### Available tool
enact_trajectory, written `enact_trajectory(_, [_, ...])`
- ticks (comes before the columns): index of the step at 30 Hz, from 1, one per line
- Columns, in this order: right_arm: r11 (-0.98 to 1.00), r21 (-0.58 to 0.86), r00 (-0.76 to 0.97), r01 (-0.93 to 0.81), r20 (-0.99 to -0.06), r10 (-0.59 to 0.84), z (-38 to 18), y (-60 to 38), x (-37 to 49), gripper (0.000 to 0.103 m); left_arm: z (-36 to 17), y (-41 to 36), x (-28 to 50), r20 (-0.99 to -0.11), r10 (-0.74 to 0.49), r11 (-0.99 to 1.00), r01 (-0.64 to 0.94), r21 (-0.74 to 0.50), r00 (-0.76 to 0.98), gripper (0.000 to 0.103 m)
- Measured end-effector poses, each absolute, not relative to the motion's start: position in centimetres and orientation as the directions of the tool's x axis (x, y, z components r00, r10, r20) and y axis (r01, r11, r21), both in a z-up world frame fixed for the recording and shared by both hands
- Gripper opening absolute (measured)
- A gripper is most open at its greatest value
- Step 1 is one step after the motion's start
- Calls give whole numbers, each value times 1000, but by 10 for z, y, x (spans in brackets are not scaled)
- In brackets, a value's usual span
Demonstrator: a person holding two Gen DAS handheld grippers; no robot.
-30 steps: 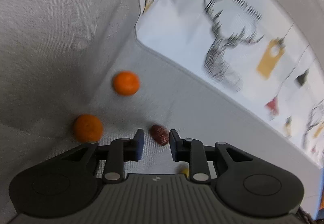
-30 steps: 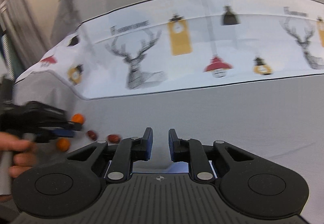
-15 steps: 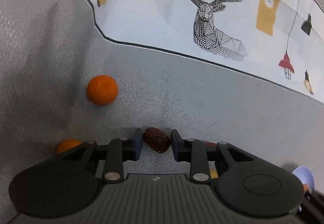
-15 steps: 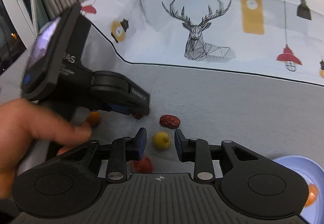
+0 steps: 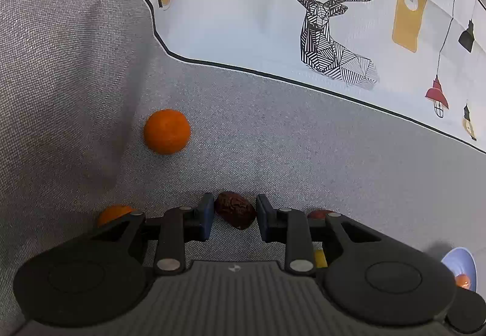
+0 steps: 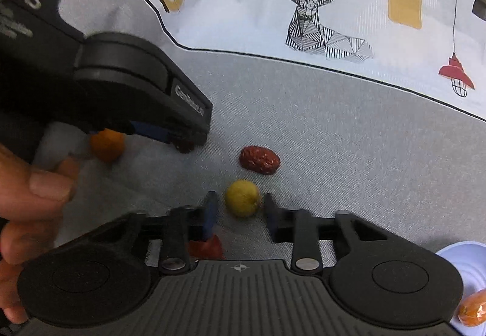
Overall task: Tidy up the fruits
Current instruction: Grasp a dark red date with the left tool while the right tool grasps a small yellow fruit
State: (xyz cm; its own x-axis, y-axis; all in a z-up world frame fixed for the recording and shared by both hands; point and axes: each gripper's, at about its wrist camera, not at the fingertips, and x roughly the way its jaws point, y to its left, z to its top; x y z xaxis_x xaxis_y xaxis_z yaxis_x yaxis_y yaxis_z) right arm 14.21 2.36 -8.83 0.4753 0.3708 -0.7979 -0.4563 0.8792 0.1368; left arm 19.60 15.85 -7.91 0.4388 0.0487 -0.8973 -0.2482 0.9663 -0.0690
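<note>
1. The fruits lay scattered on a grey cloth (image 5: pixel 303 135) with a white deer-print panel (image 5: pixel 303 2) behind. Whether a worktop or a bed lay beneath could not be told.
2. Left tongs (image 5: pixel 232 216) pointed steeply down over a wrinkled dark-red date (image 5: pixel 235 210). The date sat between the two jaws with a sliver of cloth showing at the right side, so the tongs stood part open, bracketing it, no squeeze evident. Placement looked chosen to take the date across its narrow width.
3. Right tongs (image 6: pixel 241 210) straddled a small yellow-green fruit (image 6: pixel 242 198); the jaws were closing, with gaps still showing on both sides, so no contact yet.
4. A second red date (image 6: pixel 259 160) lay just beyond the yellow fruit. An orange (image 5: pixel 167 131) sat well apart by a fold in the cloth, another orange (image 5: pixel 114 213) half hidden beside the left tongs.
5. A pale bowl (image 6: pixel 464 257) at the right edge held an orange-red fruit (image 6: pixel 474 311); judged the sorting destination.
6. A hand (image 6: pixel 27 199) gripped the left tool's handle, seen from the right wrist view. Both tools worked close together; collision risk judged modest.
</note>
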Motion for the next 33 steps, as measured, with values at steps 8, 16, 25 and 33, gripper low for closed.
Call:
enact_trajectory(8, [890, 166, 531, -424, -751, 393, -68, 5, 134, 26, -62, 156, 186, -873, 66, 961, -267, -75, 483, 32])
enact_trajectory(16, [908, 210, 624, -362, -669, 403, -1, -55, 111, 25, -10, 138, 150, -823, 42, 956, -262, -132, 566, 32])
enact_trajectory(25, [926, 205, 711, -317, -595, 375, 34, -127, 38, 25, 4, 72, 65, -774, -72, 986, -72, -151, 629, 32])
enact_trajectory(33, [961, 134, 726, -243, -631, 272, 10, -161, 24, 25, -20, 34, 46, -801, -51, 999, 45, -31, 597, 32])
